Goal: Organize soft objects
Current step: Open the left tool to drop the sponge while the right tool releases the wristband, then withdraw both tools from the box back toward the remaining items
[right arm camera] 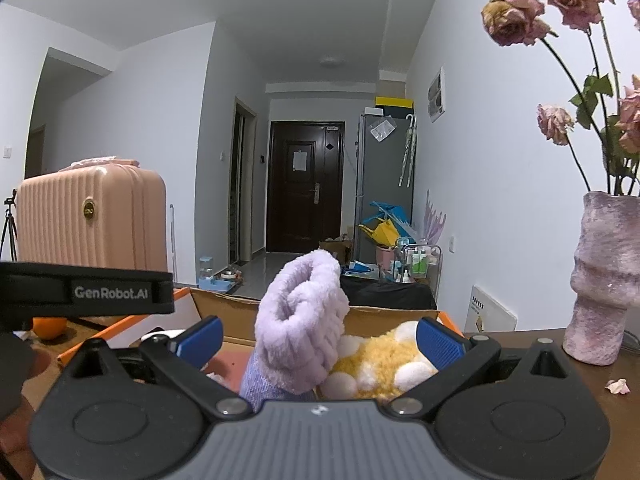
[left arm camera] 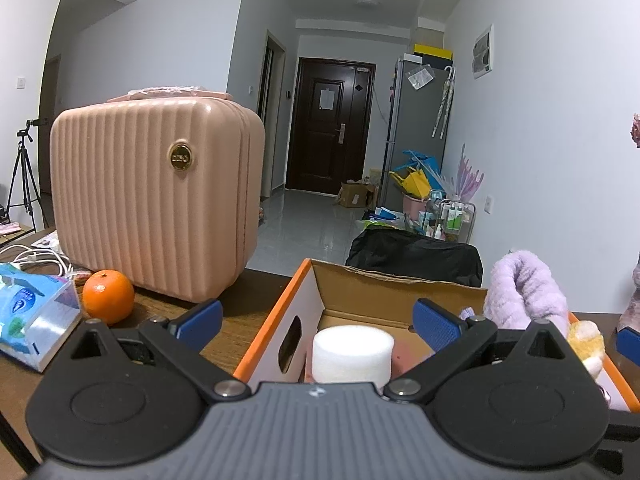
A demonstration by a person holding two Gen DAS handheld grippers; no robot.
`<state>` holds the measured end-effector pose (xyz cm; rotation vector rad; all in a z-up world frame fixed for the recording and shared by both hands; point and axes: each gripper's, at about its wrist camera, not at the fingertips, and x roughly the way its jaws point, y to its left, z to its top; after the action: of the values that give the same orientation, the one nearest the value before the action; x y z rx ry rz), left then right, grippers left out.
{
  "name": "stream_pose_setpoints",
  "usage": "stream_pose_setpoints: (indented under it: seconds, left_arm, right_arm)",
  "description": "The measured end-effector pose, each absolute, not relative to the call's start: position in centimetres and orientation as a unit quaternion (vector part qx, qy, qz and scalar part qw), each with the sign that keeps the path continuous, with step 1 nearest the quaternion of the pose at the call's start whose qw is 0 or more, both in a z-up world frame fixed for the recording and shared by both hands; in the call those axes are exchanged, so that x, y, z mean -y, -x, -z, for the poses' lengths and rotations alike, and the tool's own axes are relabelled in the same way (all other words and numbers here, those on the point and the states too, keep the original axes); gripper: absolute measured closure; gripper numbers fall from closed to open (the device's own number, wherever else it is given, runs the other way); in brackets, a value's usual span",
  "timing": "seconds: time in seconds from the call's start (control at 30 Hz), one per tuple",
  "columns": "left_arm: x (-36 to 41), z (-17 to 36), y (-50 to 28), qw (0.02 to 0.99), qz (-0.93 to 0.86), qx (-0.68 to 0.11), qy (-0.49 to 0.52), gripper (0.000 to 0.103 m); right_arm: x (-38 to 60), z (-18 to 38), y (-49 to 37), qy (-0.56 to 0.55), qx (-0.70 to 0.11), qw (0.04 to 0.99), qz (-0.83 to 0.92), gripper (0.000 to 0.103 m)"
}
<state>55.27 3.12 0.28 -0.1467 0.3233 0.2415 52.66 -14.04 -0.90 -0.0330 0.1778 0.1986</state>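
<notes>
An orange-edged cardboard box (left arm camera: 316, 280) sits on the brown table. A white foam cylinder (left arm camera: 352, 354) stands inside it, between the wide-open jaws of my left gripper (left arm camera: 320, 320), untouched. A fluffy lilac sock (right arm camera: 304, 320) stands up in the box beside a yellow and white plush toy (right arm camera: 380, 364); both lie between the open jaws of my right gripper (right arm camera: 320, 340). The sock (left arm camera: 524, 288) and plush (left arm camera: 586, 334) also show at the right of the left wrist view.
A pink ribbed case (left arm camera: 156, 196) stands at the left on the table, with an orange (left arm camera: 108, 296) and a blue tissue pack (left arm camera: 32, 316) before it. A purple vase (right arm camera: 604, 280) of dried roses stands at the right. The table's far edge lies just behind the box.
</notes>
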Motion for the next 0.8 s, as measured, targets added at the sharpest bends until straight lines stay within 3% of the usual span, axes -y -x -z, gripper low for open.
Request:
stream_pose_setpoints:
  seconds: [0.8]
  left_arm:
    - [-3.2,0.3,-47.7,0.974,-0.121,-0.175,0.073,0.0]
  right_arm:
    - [16.4,1.0,-45.4,0.01,-0.109,0.991,-0.077,0.0]
